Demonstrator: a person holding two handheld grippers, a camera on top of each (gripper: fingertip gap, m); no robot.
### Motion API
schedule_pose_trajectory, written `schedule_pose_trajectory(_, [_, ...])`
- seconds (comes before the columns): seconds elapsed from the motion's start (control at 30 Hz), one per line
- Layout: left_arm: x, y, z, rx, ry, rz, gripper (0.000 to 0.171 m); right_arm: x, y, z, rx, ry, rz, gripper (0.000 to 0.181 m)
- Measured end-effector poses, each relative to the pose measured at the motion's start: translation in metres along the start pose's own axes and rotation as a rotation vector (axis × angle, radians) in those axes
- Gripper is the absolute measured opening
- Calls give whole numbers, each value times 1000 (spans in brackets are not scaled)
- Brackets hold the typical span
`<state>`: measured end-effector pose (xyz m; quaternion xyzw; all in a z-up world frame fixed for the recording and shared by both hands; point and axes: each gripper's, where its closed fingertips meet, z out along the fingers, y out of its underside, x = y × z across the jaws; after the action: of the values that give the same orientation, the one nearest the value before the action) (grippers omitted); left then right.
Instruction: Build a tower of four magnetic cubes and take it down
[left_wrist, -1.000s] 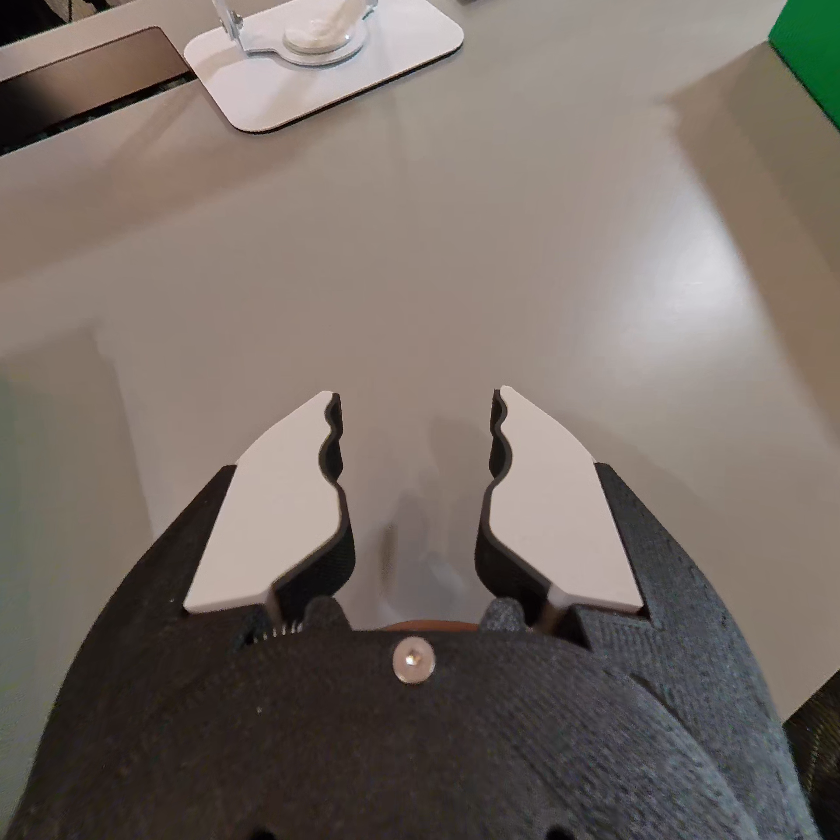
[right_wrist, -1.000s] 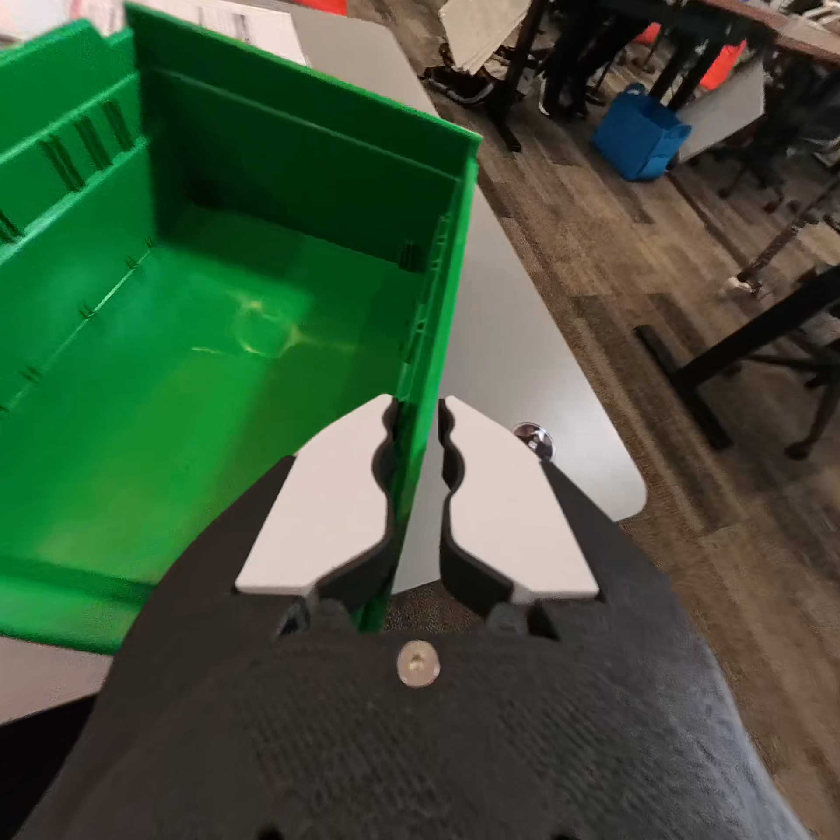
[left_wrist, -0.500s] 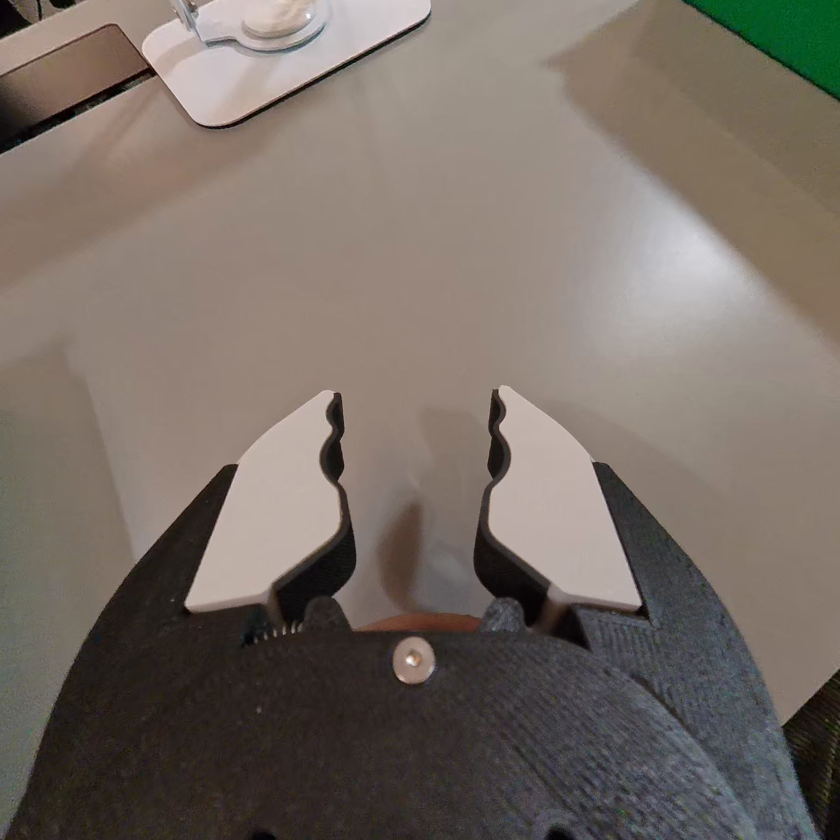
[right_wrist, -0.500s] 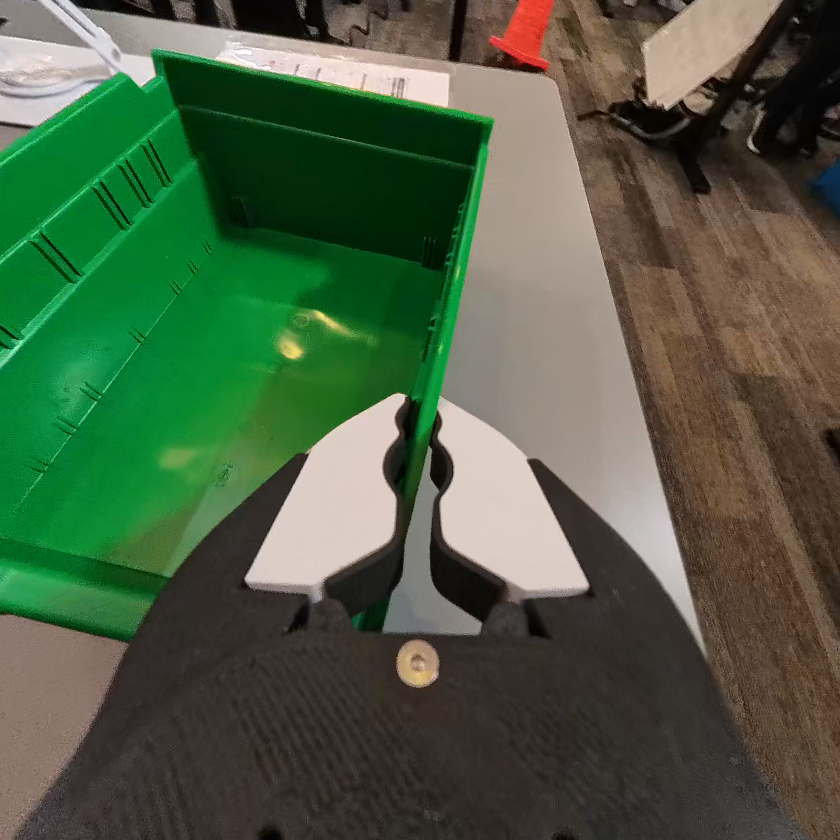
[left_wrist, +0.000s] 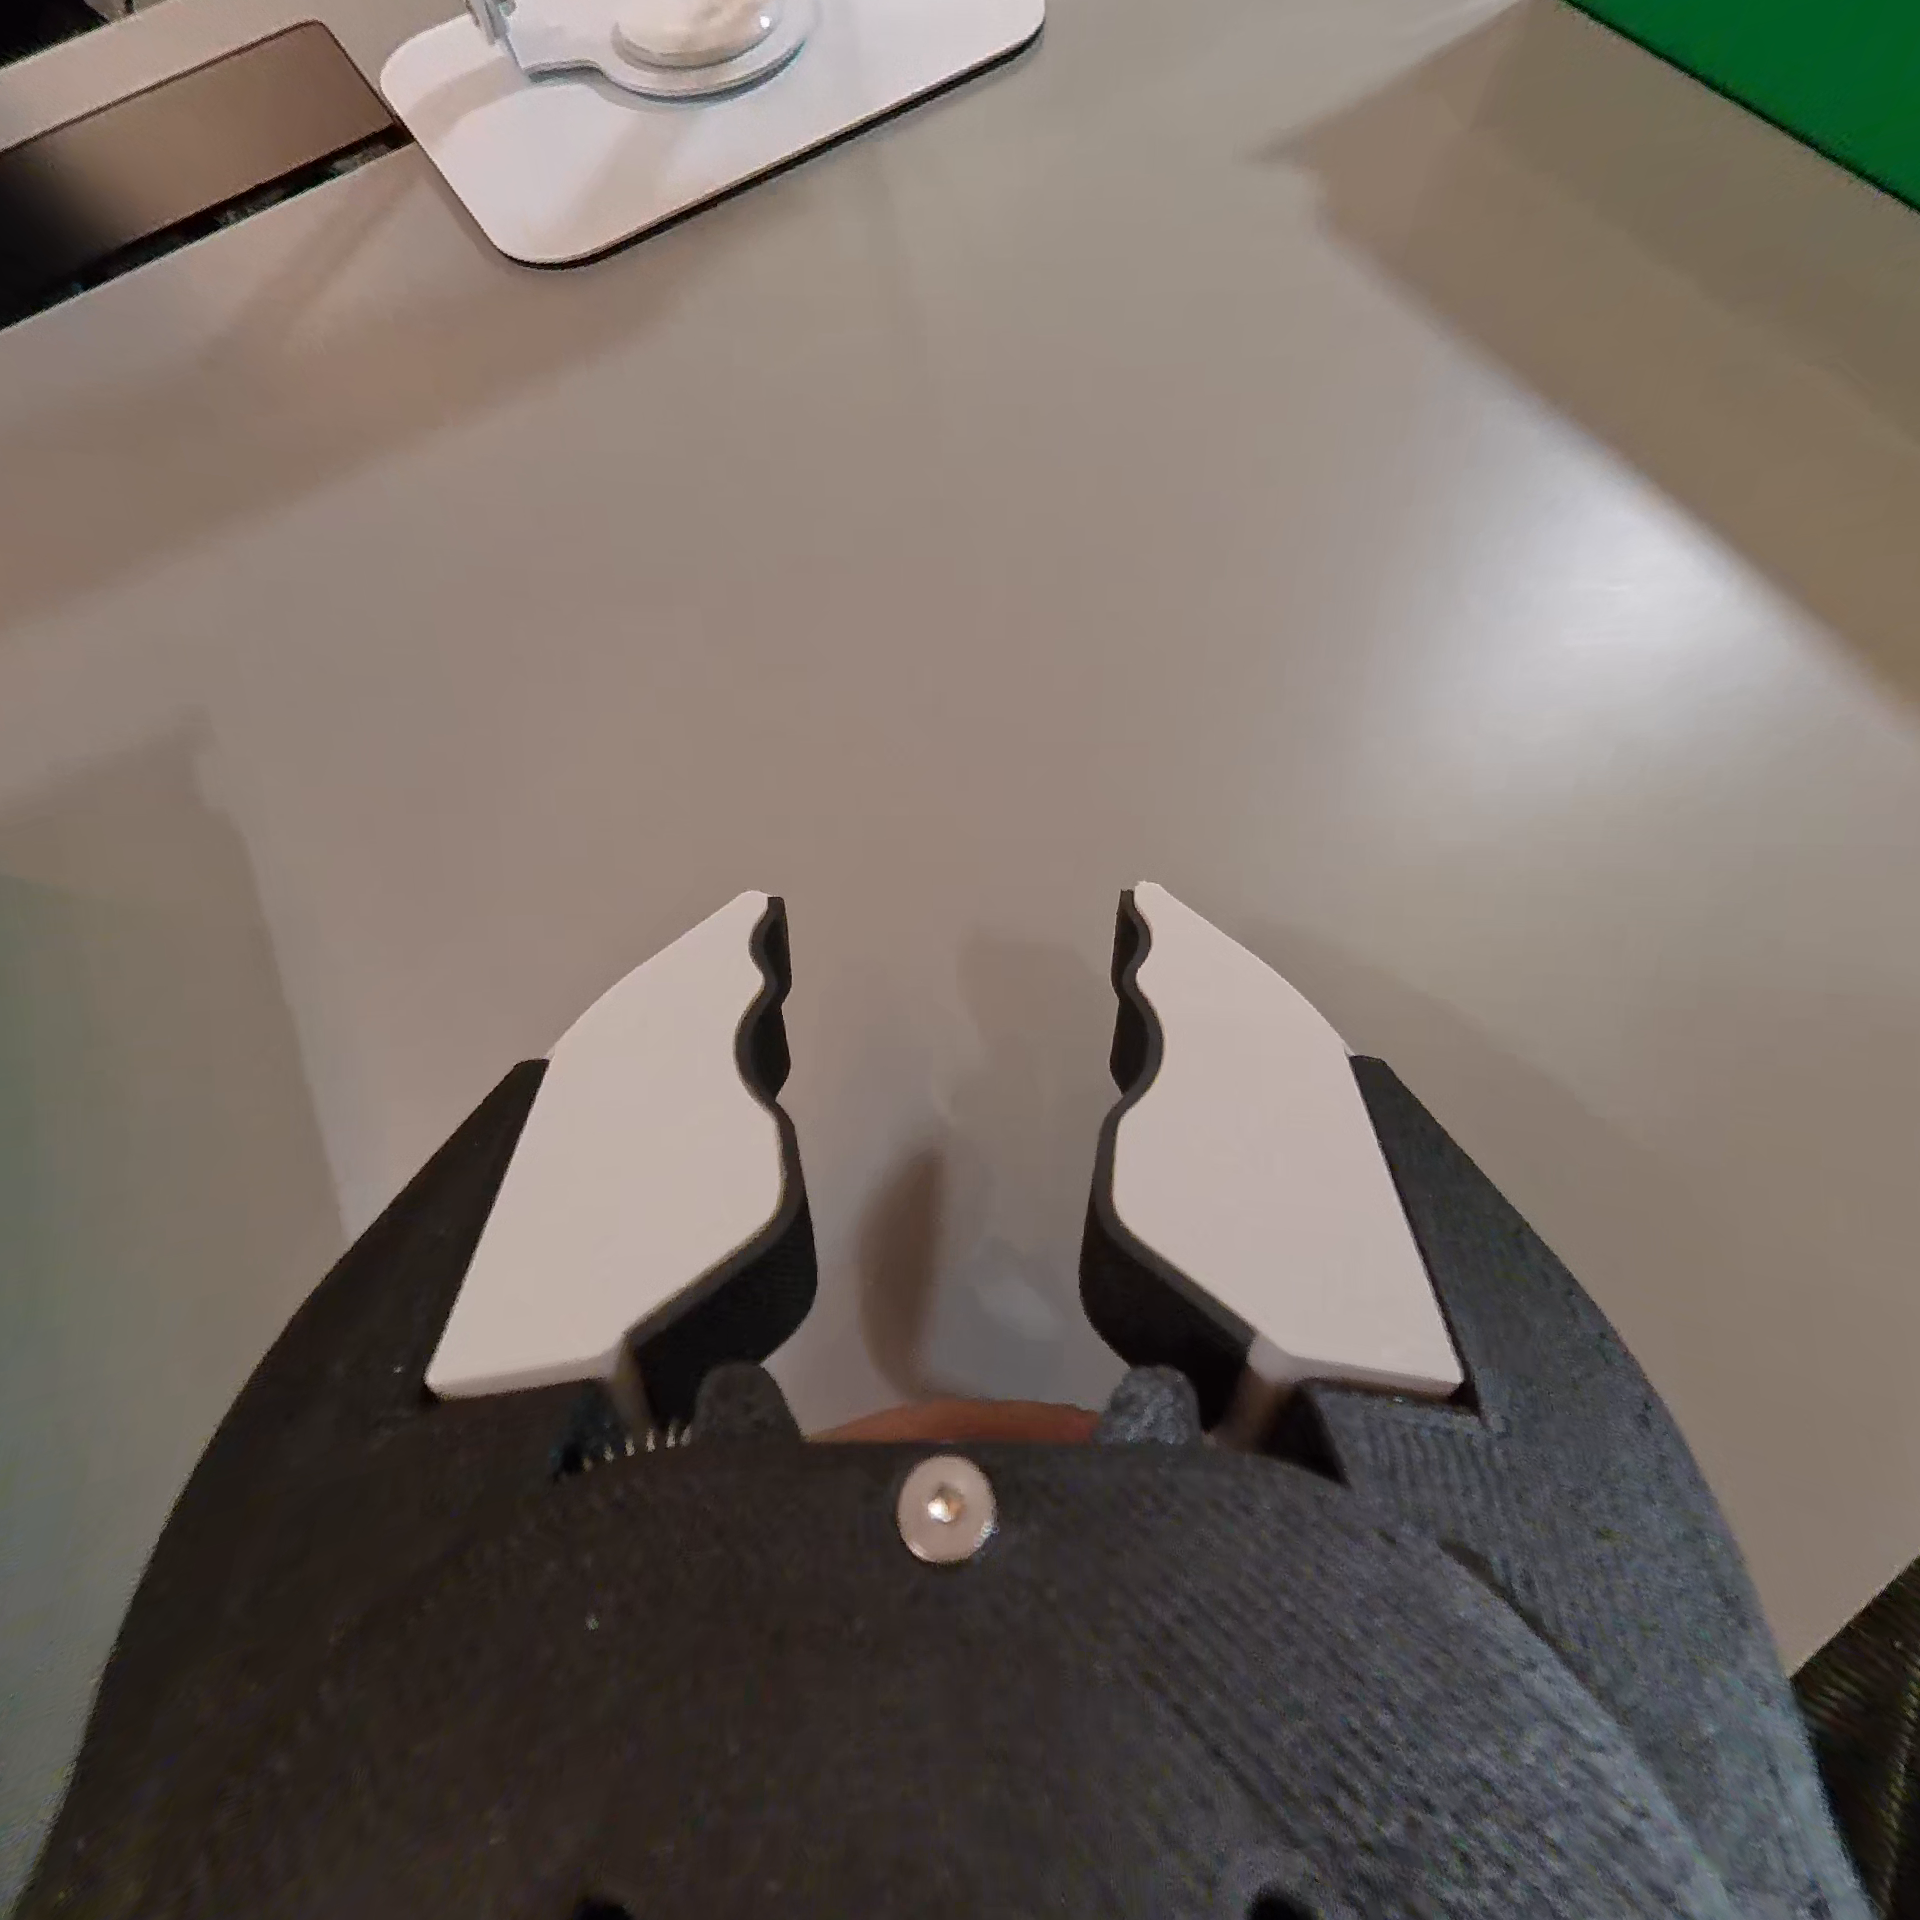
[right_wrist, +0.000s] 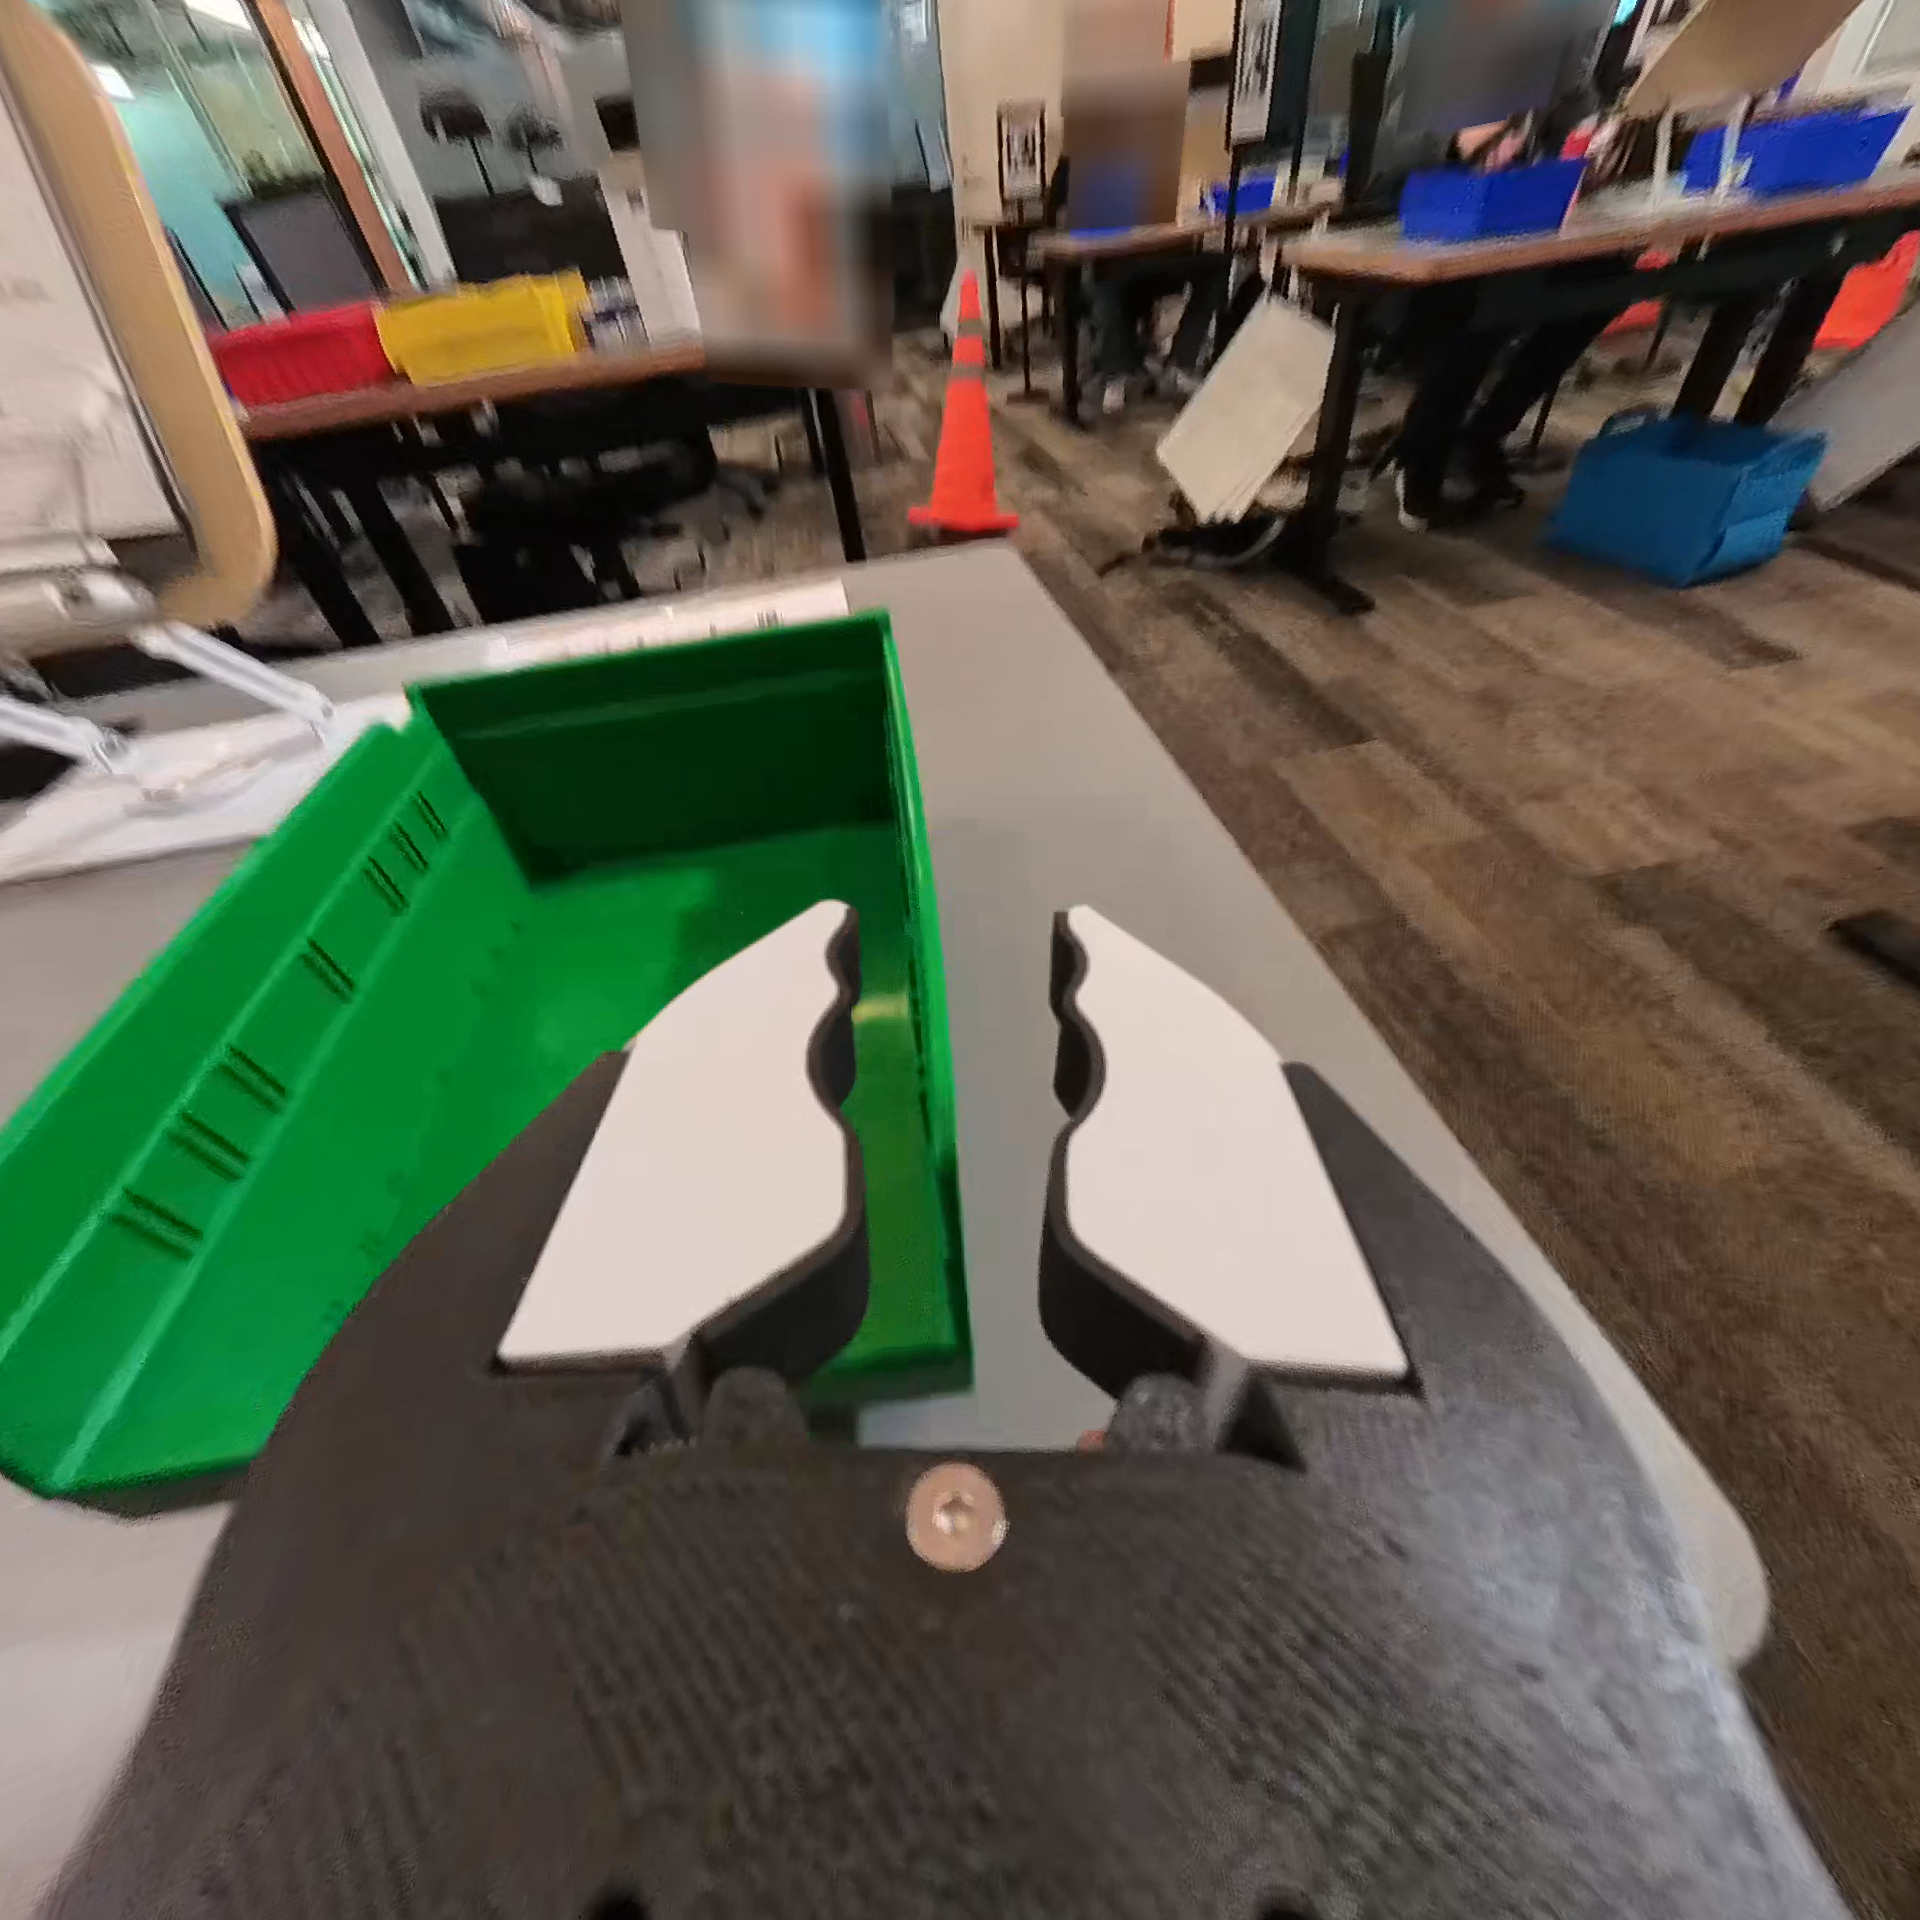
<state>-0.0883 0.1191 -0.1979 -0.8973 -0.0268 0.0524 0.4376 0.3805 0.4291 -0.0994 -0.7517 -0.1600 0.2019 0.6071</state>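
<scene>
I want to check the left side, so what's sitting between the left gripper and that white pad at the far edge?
Nothing: in the left wrist view only bare grey table stretches between the left gripper and the white pad.

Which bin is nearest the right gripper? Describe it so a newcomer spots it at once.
Start at the grey table in the right wrist view. The green bin sits on it, just left of the open right gripper, whose fingers straddle the bin's right wall without gripping it. It is long, empty and open-topped, the only green bin; the red, yellow and blue ones stand farther off, elsewhere in the room.
</scene>
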Motion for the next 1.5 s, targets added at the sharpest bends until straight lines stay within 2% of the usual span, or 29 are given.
schedule_pose_trajectory(0.1, [0, 0, -1, -1, -2, 2, 61, 4, 32, 0, -115, 53, -63, 36])
schedule_pose_trajectory(0.2, [1, 0, -1, 1, -4, 4, 61, 4, 53, 4, -209, 69, -145, 18])
schedule_pose_trajectory(0.23, [1, 0, -1, 1, -5, 5, 61, 1, 55, 7, -217, 50, -160, 8])
schedule_pose_trajectory(0.47, [2, 3, 2, -19, -8, 20, 61, 4, 51, 27, -238, -45, -53, 5])
schedule_pose_trajectory(0.6, [0, 6, -2, -19, -16, 17, 60, 9, 49, 30, -241, -2, -105, 9])
schedule_pose_trajectory(0.67, [-3, 7, -4, -15, -24, 6, 60, 10, 38, 29, -200, 43, -169, 35])
schedule_pose_trajectory(0.7, [-5, 7, -5, -10, -26, -3, 60, 7, 27, 26, -158, 50, -196, 42])
schedule_pose_trajectory(0.87, [-8, 7, -12, 13, -32, -34, 61, -29, -47, 2, 154, -2, -160, 49])
schedule_pose_trajectory(1.0, [-15, 0, -28, 72, -82, -55, 61, -86, -92, -15, 351, -99, -140, 55])
schedule_pose_trajectory(1.07, [-16, -6, -40, 109, -78, -66, 53, -133, -105, -26, 465, -213, -65, 61])
schedule_pose_trajectory(1.13, [-20, -12, -54, 131, -72, -101, 53, -184, -103, -33, 536, -344, 50, 58])
schedule_pose_trajectory(1.2, [-29, -19, -73, 155, -85, -135, 55, -239, -82, -31, 497, -464, 119, 59])
schedule_pose_trajectory(1.33, [-70, -31, -123, 227, -186, -128, 69, -339, -18, -21, 251, -691, 128, 59])
schedule_pose_trajectory(1.4, [-98, -24, -143, 201, -271, -112, 74, -368, 0, -23, 171, -784, 149, 58])
schedule_pose_trajectory(1.5, [-140, 8, -162, 87, -406, -142, 79, -394, 24, -24, 94, -858, 64, 57])
